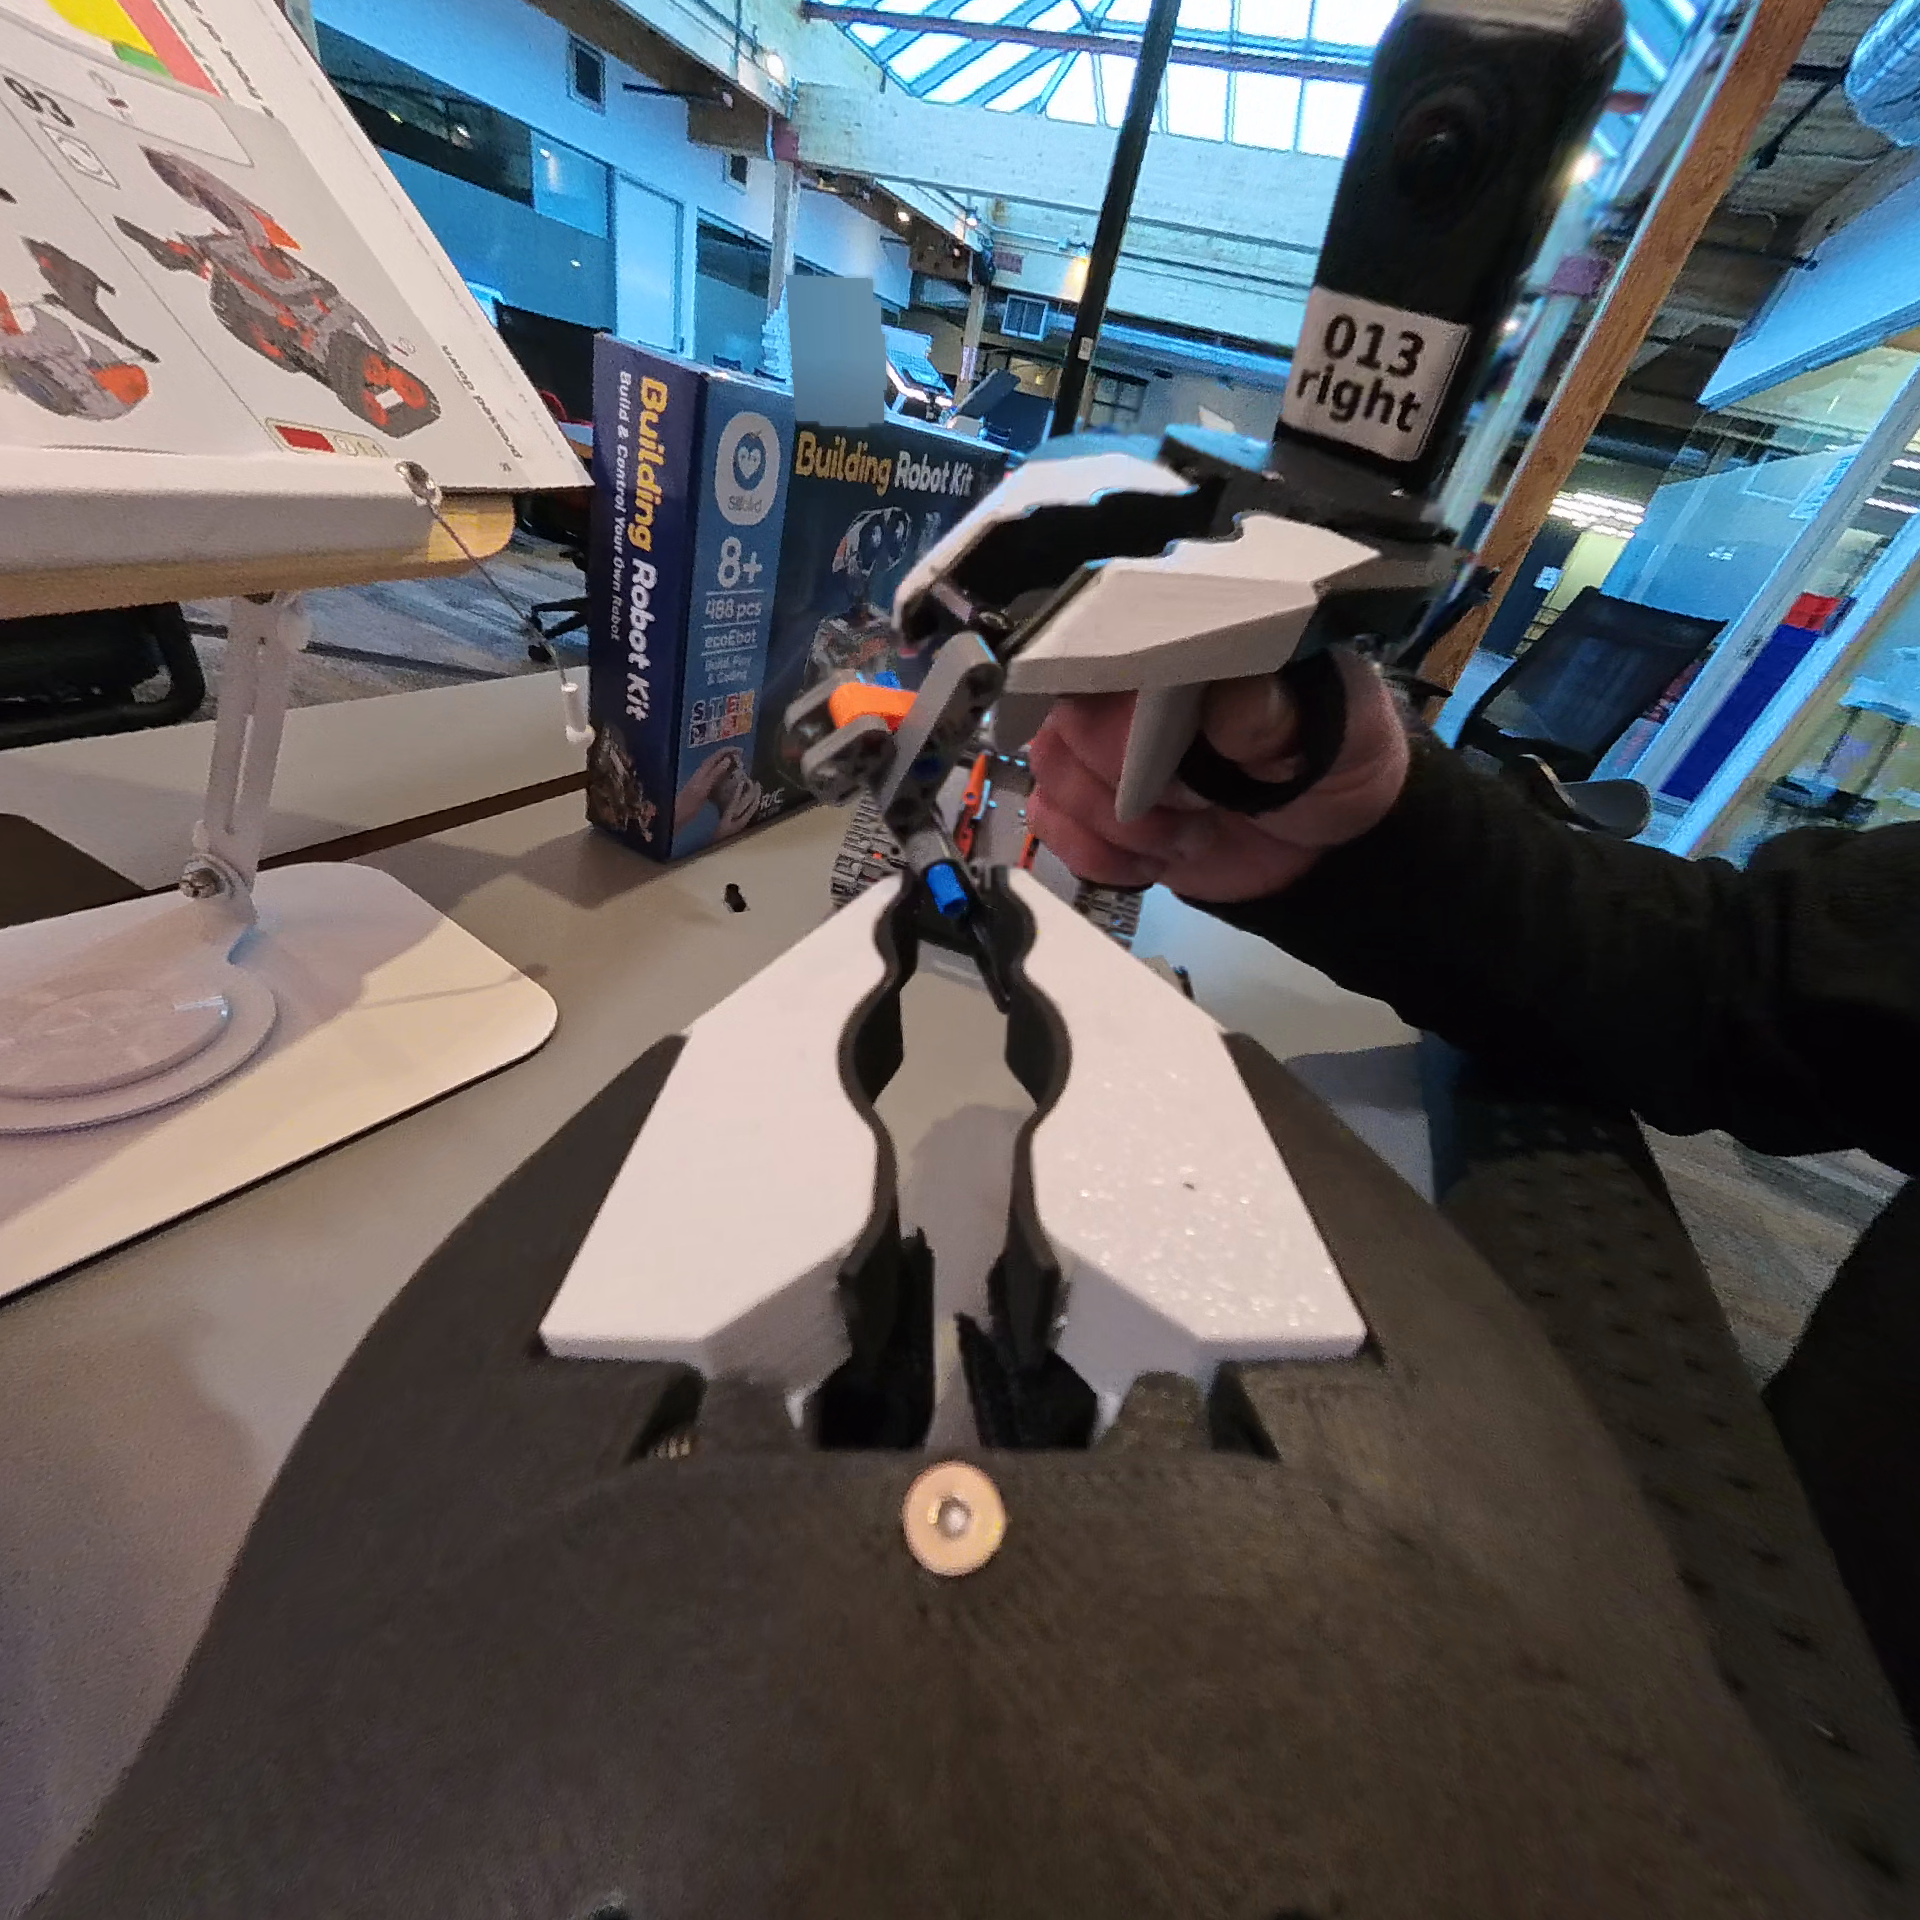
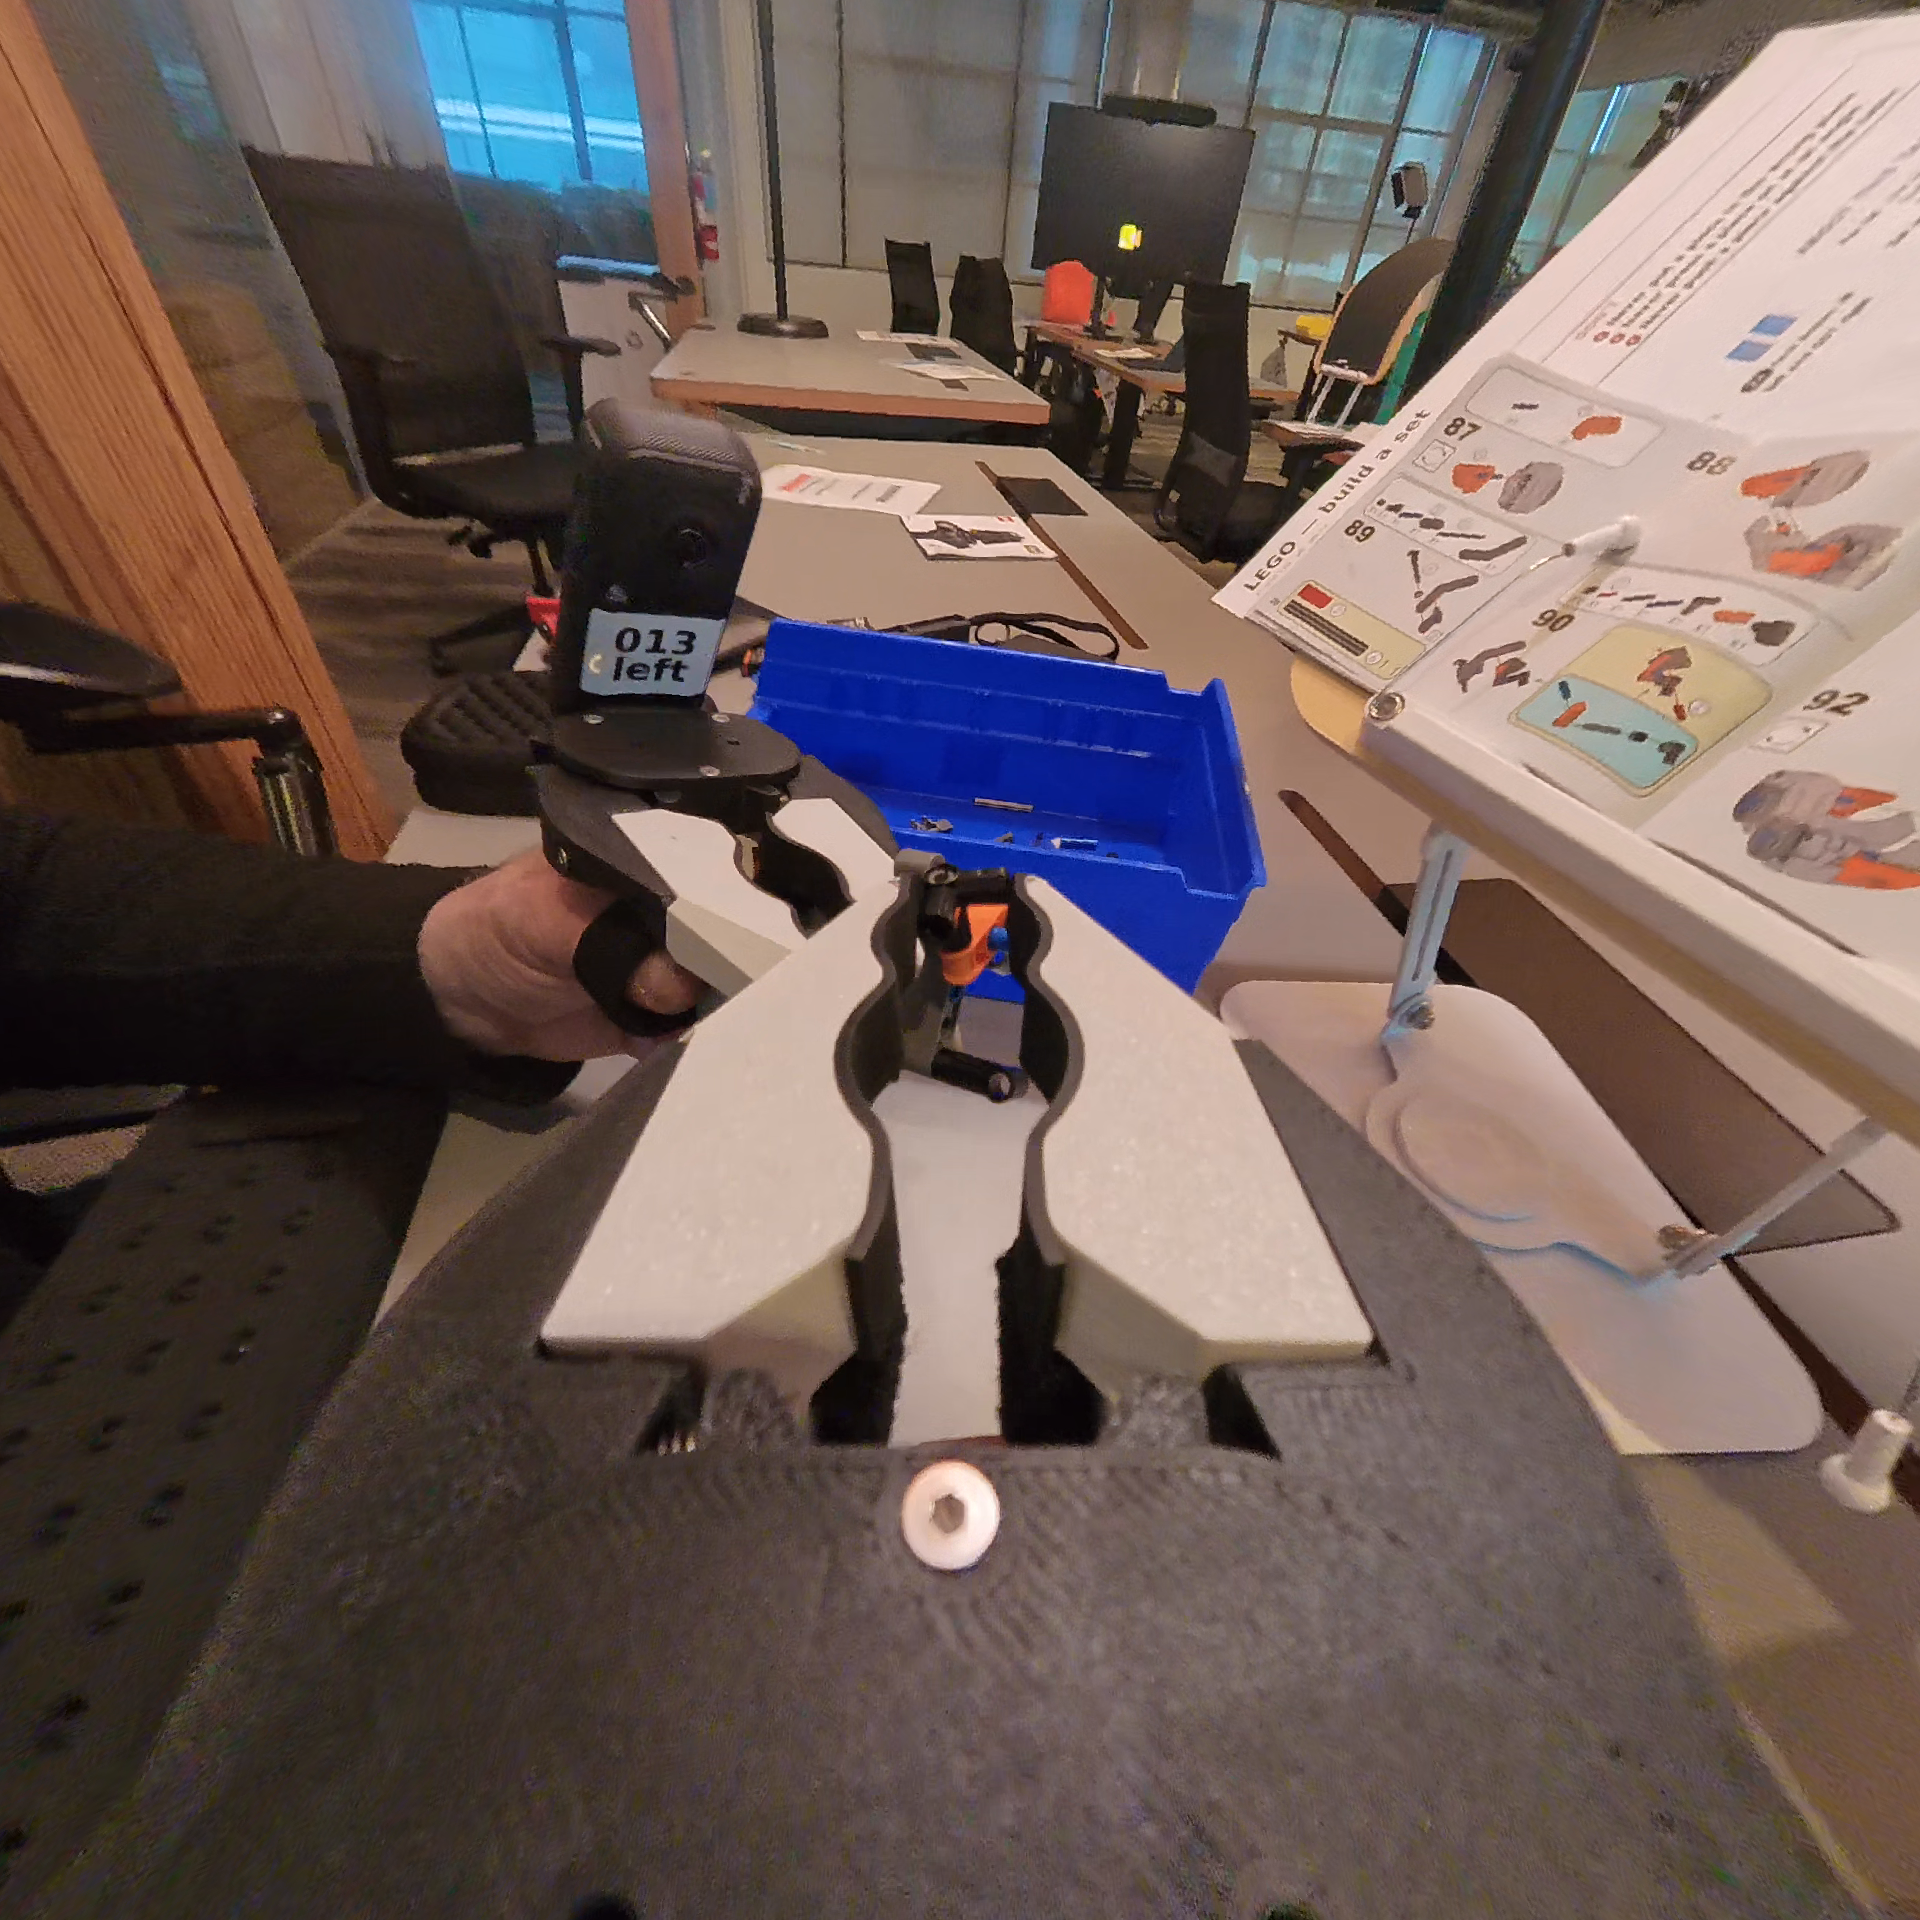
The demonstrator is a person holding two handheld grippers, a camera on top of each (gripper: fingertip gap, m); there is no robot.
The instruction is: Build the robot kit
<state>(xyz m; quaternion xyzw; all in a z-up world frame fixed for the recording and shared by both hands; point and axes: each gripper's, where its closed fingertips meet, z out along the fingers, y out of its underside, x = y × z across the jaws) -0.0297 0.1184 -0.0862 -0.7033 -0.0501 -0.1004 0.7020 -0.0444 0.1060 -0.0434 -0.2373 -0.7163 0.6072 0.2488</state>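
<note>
Both tools meet on one small brick-built assembly (image 1: 914, 748) of grey beams with an orange piece and a blue pin, held above the grey table (image 1: 208, 1351).

The left hand-held gripper (image 1: 951, 894) is clenched on the lower end of the assembly, its white fingers (image 1: 769, 1122) nearly meeting around the blue pin and black parts. The right hand-held gripper (image 1: 956, 623) comes in from above the assembly and grasps the upper end of a grey beam; a bare hand (image 1: 1174, 790) in a dark sleeve works its trigger. In the right wrist view, that gripper (image 2: 956, 904) has its tips pinched around the orange and black parts of the same assembly (image 2: 961, 956), and the left hand-held gripper (image 2: 821, 883) sits just left of it, held by another hand (image 2: 520, 966).

Each tool carries a black camera with a white printed sticker (image 1: 1366, 374).

Behind the assembly stands a dark blue printed kit box (image 1: 717, 613) picturing a robot. To the left of the assembly, a white tilting stand (image 1: 239, 977) bears an open instruction booklet (image 1: 208, 260) with numbered building steps and drawings of a grey and orange vehicle. In the right wrist view, a blue parts bin (image 2: 1039, 748) lies just beyond the assembly, with small loose pieces on its floor.
</note>
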